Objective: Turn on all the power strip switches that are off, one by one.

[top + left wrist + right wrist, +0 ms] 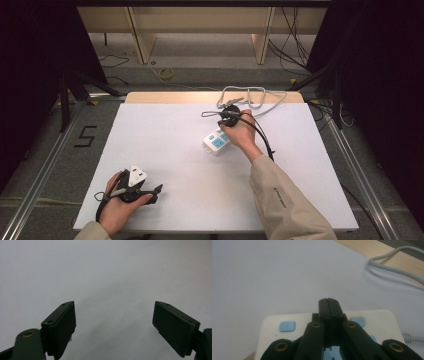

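While the right gripper point(329, 305) hangs just above the power strip point(217, 141) with its jaws pressed together and empty, the left gripper point(113, 326) rests spread wide near the front left of the table point(165, 150), holding nothing. The strip lies right of centre on the table, its white cord point(260, 97) looping off the far edge. Pushing down with closed jaws could skid the light strip sideways, and the trailing cord could drag it askew.
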Tool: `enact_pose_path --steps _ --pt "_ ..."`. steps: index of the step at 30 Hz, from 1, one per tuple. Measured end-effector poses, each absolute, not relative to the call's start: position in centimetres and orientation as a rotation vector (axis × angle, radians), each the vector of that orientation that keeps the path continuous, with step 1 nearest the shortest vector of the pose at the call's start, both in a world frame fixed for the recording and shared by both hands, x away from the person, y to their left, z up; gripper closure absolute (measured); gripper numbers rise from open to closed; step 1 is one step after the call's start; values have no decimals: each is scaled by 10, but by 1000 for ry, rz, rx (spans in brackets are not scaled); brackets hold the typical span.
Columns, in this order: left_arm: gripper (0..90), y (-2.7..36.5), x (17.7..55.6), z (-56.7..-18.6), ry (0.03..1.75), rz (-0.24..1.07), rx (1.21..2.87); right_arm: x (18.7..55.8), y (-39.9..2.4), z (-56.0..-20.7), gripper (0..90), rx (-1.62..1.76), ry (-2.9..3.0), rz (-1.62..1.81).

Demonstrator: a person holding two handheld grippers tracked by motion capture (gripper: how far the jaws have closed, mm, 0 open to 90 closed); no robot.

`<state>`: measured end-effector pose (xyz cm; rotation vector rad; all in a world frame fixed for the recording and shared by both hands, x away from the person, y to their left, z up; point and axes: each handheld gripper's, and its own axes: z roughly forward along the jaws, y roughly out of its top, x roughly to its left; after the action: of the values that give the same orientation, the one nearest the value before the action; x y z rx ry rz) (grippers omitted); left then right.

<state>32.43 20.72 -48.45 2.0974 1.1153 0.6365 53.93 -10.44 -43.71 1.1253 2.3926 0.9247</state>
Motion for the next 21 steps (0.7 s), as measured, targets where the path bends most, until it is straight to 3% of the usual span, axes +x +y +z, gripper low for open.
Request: enact_pose_path --steps 21 --pt "188 207 324 -485 1117 636 2092 530 -88 -437 900 1096 2439 935"
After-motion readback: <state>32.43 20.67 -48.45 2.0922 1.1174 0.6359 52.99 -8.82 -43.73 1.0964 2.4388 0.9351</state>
